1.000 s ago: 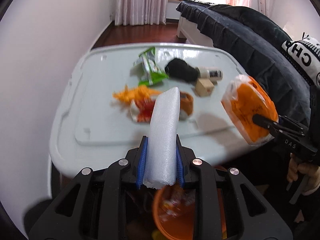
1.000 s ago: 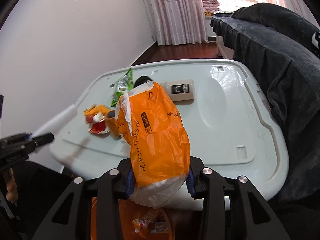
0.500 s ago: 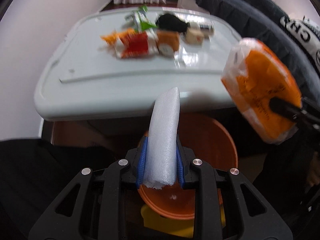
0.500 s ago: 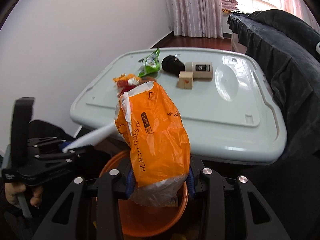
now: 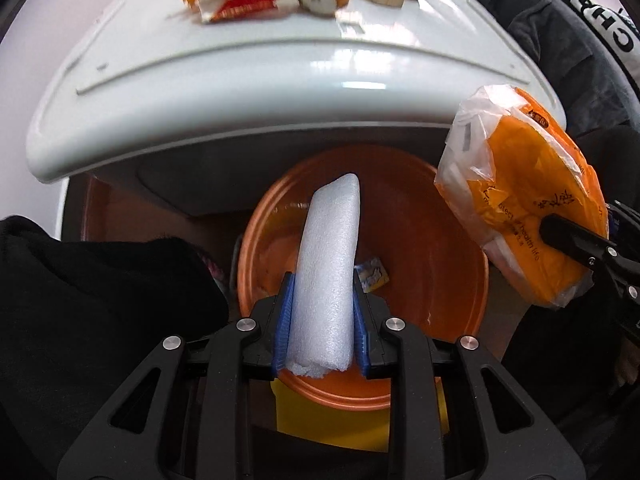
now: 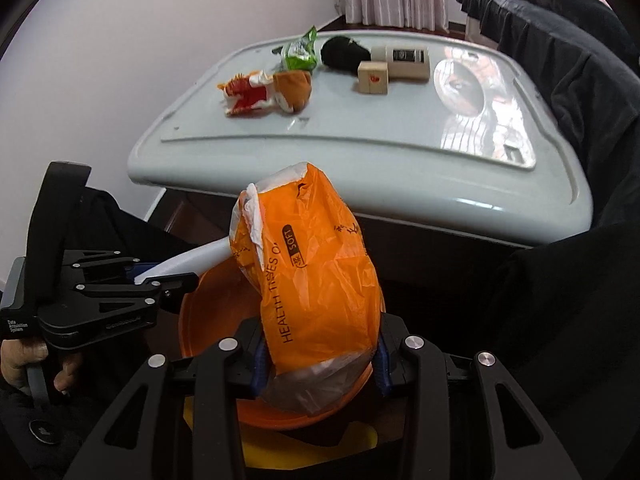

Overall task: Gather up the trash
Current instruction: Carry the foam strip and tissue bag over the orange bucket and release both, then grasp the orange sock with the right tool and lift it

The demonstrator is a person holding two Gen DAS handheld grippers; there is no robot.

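Note:
My left gripper (image 5: 320, 322) is shut on a white foam piece (image 5: 326, 272) and holds it above an orange basin (image 5: 432, 264) on the floor below the table's front edge. My right gripper (image 6: 318, 354) is shut on an orange tissue pack (image 6: 316, 280), also over the basin (image 6: 208, 312). The pack shows in the left wrist view (image 5: 524, 216) at the right. The left gripper (image 6: 136, 284) with the foam (image 6: 192, 258) shows at the left in the right wrist view. A small blue-yellow wrapper (image 5: 374, 278) lies in the basin.
On the white table (image 6: 360, 136) lie a red-orange wrapper (image 6: 246, 94), a brown round thing (image 6: 294, 86), a green packet (image 6: 298, 50), a black cloth (image 6: 342, 54), a wooden block (image 6: 373, 77) and a small bottle (image 6: 406, 62). A dark sofa (image 6: 560, 40) stands at the right.
Both grippers have moved back from the table and down, tilting toward the floor. The foam and the tissue pack now hang over the orange basin. Both grips are unchanged.

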